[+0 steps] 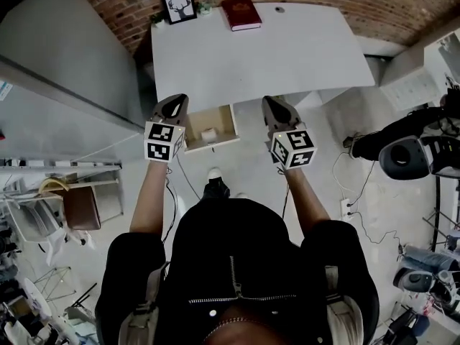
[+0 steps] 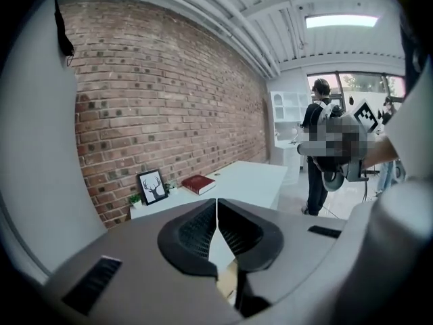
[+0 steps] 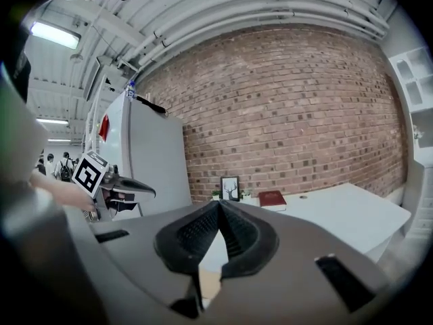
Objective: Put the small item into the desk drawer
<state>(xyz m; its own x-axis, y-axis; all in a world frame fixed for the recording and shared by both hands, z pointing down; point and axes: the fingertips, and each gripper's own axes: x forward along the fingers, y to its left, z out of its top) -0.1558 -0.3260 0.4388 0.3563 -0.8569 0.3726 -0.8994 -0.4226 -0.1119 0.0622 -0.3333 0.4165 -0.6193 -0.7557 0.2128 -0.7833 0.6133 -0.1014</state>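
Far L: tall grey cabinet (image 1: pixel 65 56) beside the red brick wall (image 1: pixel 129 6). The L gripper (image 1: pixel 175 101) is held at the front edge of the white rectangular desk (image 1: pixel 287 56), in head view just L of the open light-wood drawer (image 1: pixel 224 124). Its black ribbed jaws are clenched together, w/ nothing between them.

The small white roll-like item (image 1: pixel 209 134) lies inside the drawer, approx. mid-floor, apart from both grippers.

The R gripper (image 1: pixel 272 100) is R of the drawer, also at the desk's front edge. Its jaws are pressed closed too, and empty.

At the back of the desk by the wall, L to R: black-framed deer picture (image 1: pixel 179 6) standing upright, tiny green plant (image 1: pixel 205 7) just beside it, dark red book (image 1: pixel 241 13) lying flat. The rest of the desktop is bare.
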